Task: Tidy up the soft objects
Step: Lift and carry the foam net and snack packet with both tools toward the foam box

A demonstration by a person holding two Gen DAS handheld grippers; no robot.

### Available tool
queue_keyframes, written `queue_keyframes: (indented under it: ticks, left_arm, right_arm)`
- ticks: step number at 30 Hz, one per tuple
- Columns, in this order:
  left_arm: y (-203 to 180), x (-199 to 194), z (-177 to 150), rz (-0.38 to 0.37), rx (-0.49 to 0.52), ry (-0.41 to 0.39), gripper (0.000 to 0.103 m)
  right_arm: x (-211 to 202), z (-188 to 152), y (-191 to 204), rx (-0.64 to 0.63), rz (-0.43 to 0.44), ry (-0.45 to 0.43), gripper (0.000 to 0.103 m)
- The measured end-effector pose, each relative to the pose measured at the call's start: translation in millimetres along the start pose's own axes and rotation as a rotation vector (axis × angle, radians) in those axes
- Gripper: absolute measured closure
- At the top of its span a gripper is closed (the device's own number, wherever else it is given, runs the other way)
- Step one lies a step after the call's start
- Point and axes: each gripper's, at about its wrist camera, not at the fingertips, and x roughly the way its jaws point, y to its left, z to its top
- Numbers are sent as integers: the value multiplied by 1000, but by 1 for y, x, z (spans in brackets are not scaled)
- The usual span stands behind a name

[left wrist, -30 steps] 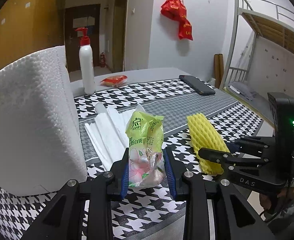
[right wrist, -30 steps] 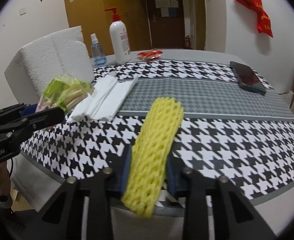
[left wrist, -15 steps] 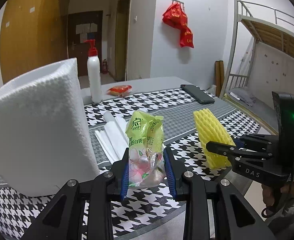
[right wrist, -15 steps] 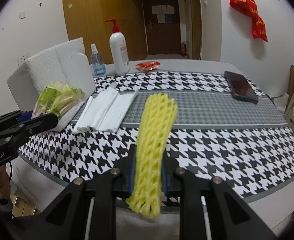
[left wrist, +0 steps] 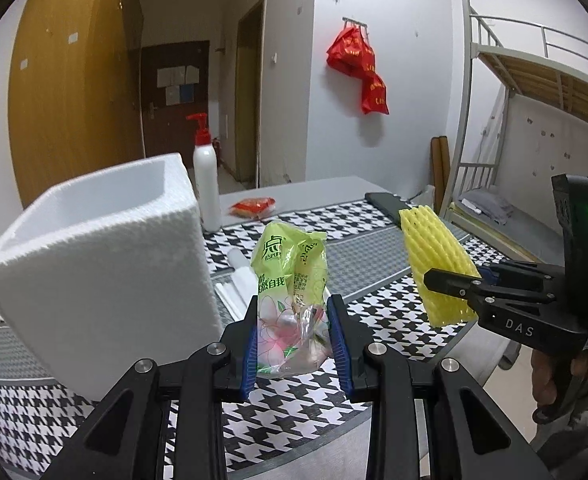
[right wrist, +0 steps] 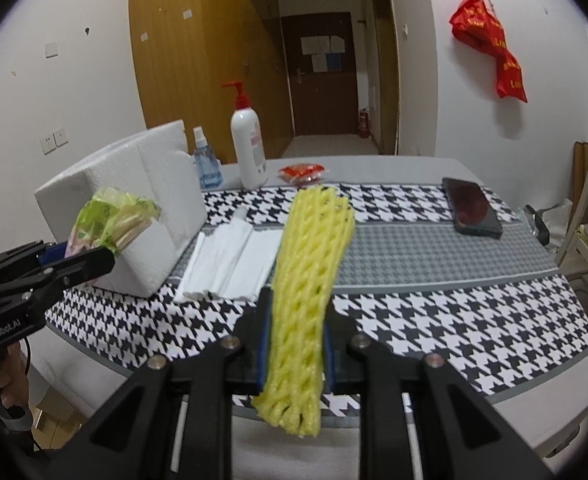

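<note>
The big white foam box [right wrist: 133, 216] blocks the left side of the checked cloth surface [right wrist: 454, 320]. Folded white paper sheets [right wrist: 229, 264] lie just beside it. The right side is bare, up to the black phone [right wrist: 472, 210].

Even, fairly bright indoor light fills both views, with soft shadows under the red bags [left wrist: 358, 68] on the far wall. Fisheye bending curves the bunk bed frame [left wrist: 470, 92], and black vignette rings the corners. Focus stays mostly sharp throughout.
</note>
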Motion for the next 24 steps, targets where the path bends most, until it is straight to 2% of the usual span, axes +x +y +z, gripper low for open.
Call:
queue_keyframes:
  ticks: [11,24]
  left_arm:
    - [15,-21,6,28,-10,-49,70]
    - [34,-44,9,103,-42,-97,70]
  right_arm:
    - [-11,17,23,-27,22,-51,78]
    - [-14,36,42,-62,70,-103,78]
